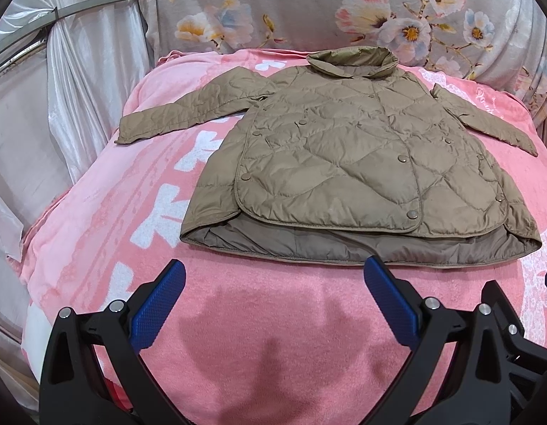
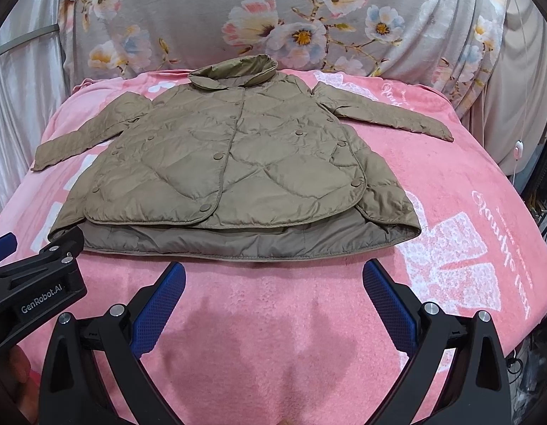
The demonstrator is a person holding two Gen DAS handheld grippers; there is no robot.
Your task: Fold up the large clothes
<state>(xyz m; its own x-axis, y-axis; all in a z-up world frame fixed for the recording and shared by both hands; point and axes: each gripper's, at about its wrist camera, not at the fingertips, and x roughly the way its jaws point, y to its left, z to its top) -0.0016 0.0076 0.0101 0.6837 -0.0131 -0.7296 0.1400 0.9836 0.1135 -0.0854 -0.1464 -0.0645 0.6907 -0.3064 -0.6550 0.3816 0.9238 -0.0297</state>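
A bed covered by a pink fleece blanket with white bow prints (image 1: 96, 233) fills both views; behind it, across the top of each frame, hangs a grey cloth printed with pink, white and blue flowers (image 1: 309, 3), and shiny white draped fabric (image 1: 78, 71) runs down the left edge of the left wrist view. One garment lies on the blanket: a tan quilted jacket with snap buttons (image 1: 351, 163), flat and face up in the centre of the frame, collar toward the floral cloth, its two sleeves spread out to either side and the hem nearest the cameras. Two grippers hover over bare blanket at the bottom of the frames, just short of the hem: the left gripper (image 1: 273, 301) and the right gripper (image 2: 273, 301), each with blue-padded jaws spread wide apart and holding nothing.
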